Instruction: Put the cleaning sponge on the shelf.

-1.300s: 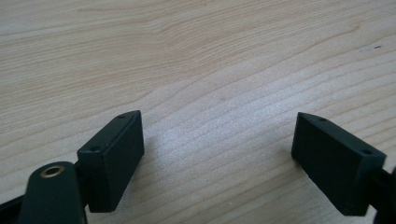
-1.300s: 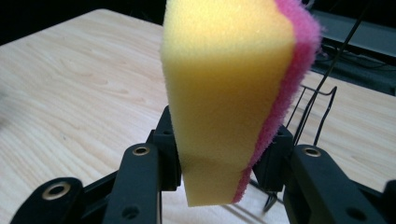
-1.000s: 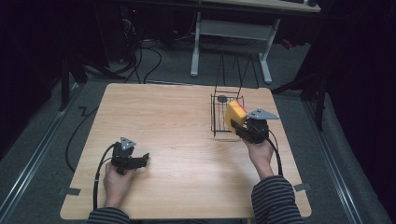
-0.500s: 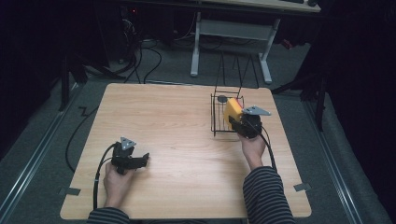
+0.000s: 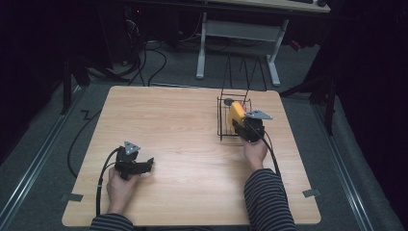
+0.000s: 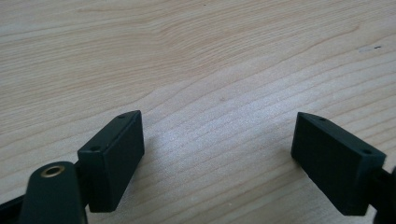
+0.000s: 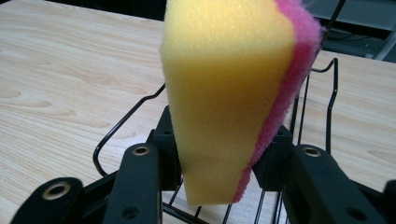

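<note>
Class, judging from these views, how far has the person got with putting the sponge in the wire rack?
Done: the right gripper has the sponge clamped and raised at the rack. In hand: it holds the sponge upright above the rack's wires. Left: lowering it in and letting go. The left gripper rests open on the table, holding nothing.

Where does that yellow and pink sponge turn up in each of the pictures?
High view: the sponge sits right of centre, over the black wire rack, held by the right gripper.
Right gripper view: the sponge stands centre, pinched between the jaws.
Left gripper view: bare wooden table.
Shared landmark: the wire rack.
</note>
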A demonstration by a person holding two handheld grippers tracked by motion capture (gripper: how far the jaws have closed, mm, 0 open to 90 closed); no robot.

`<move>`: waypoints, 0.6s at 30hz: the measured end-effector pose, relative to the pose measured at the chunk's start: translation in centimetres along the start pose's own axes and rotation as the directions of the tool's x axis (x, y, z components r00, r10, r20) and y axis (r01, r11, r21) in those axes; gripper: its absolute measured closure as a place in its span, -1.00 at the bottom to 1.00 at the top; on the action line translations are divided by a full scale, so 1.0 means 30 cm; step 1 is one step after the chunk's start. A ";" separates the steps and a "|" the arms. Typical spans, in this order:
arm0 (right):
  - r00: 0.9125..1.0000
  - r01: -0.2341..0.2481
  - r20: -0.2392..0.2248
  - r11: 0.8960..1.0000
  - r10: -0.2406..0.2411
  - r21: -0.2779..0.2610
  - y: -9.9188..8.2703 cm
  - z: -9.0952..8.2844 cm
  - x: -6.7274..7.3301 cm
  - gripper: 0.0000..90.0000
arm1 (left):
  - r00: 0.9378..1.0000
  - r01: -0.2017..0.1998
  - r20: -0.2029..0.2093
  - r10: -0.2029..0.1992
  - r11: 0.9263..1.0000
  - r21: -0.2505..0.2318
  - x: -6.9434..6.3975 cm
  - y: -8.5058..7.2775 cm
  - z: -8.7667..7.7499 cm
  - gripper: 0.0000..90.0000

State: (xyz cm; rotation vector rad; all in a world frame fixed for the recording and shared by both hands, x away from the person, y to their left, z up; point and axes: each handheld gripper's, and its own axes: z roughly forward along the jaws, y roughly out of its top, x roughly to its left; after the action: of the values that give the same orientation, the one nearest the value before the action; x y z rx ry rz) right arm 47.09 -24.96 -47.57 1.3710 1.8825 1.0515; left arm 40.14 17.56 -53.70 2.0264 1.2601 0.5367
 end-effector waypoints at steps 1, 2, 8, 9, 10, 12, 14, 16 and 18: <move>1.000 -0.004 0.001 1.000 0.004 0.004 -0.001 0.004 0.000 0.35 | 1.000 0.000 0.000 0.000 1.000 0.000 0.000 0.000 0.000 -0.61; 1.000 -0.005 0.002 1.000 0.005 0.010 -0.003 0.008 0.000 0.35 | 1.000 0.000 0.000 0.000 1.000 0.000 0.000 0.000 0.000 -0.61; 1.000 0.002 0.001 1.000 -0.002 0.021 -0.011 0.023 0.008 0.35 | 1.000 -0.001 -0.001 0.001 1.000 0.000 0.000 0.001 0.001 -0.61; 1.000 0.002 0.003 1.000 -0.002 0.017 -0.010 0.026 0.007 0.35 | 1.000 0.000 -0.001 0.000 1.000 0.000 0.000 0.001 0.001 -0.61; 1.000 -0.001 0.004 1.000 0.001 0.016 -0.010 0.028 0.006 0.35 | 1.000 -0.001 -0.001 0.001 1.000 0.000 0.000 0.001 0.001 -0.61; 1.000 -0.004 0.005 1.000 0.004 0.012 -0.011 0.030 0.005 0.35 | 1.000 0.000 -0.001 0.000 1.000 0.000 0.000 0.001 0.001 -0.61; 1.000 -0.014 0.006 1.000 0.014 0.010 -0.010 0.033 0.003 0.35 | 1.000 0.000 -0.001 0.000 1.000 0.000 0.000 0.001 0.001 -0.61; 1.000 -0.016 0.007 1.000 0.016 0.011 -0.010 0.033 0.003 0.35 | 1.000 0.000 -0.001 0.000 1.000 0.000 0.000 0.001 0.001 -0.61; 1.000 -0.015 0.009 1.000 0.015 0.011 -0.010 0.035 0.004 0.35 | 1.000 0.000 -0.001 0.000 1.000 0.000 0.000 0.001 0.001 -0.61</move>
State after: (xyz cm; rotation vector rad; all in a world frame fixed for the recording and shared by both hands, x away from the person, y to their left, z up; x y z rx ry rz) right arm 47.74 -24.62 -48.38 1.3955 1.8767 1.0421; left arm 40.16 17.54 -53.70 2.0261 1.2603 0.5378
